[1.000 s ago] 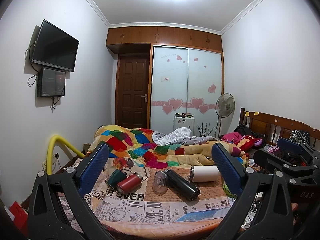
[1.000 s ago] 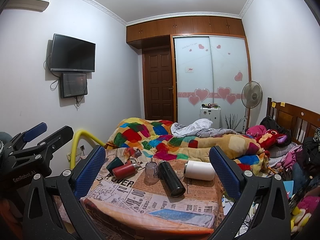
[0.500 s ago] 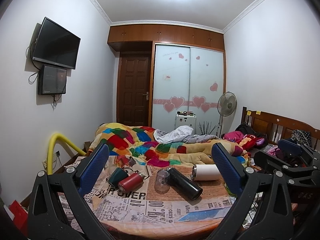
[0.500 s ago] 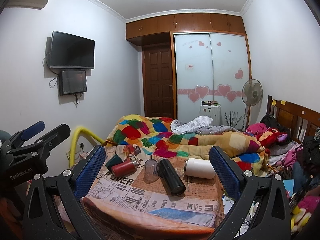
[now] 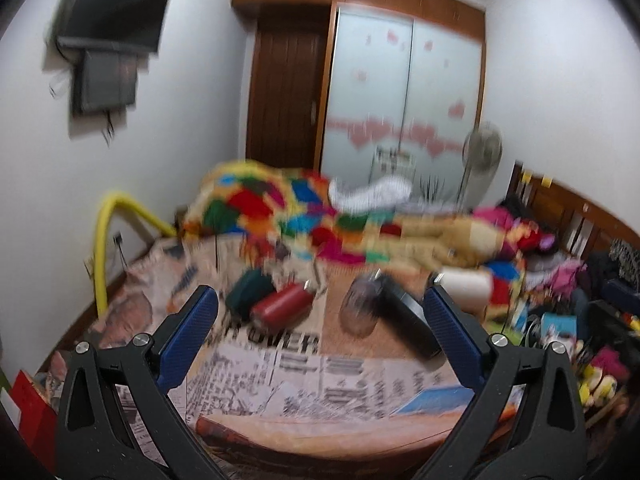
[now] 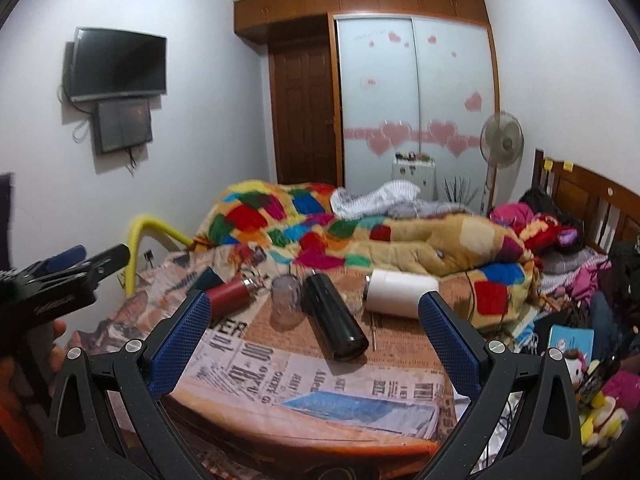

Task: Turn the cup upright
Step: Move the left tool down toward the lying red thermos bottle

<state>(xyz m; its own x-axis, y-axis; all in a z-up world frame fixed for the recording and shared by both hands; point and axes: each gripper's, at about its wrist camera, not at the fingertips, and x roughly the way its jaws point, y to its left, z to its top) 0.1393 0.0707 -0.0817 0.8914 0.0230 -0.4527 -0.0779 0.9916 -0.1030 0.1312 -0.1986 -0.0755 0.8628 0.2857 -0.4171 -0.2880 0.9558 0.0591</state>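
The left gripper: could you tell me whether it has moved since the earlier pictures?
Yes. The left gripper has tilted down toward the table; the wall TV now sits higher in its blurred view.

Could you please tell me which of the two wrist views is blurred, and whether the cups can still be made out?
Left wrist view: motion-smeared, though the red metal flask and clear glass cup remain recognisable. Right wrist view: sharp, with fisheye bending at the edges.

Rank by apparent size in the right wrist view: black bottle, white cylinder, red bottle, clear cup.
1. black bottle, though it lies nearest the camera.
2. white cylinder.
3. red bottle, partly hidden behind the right gripper.
4. clear cup.
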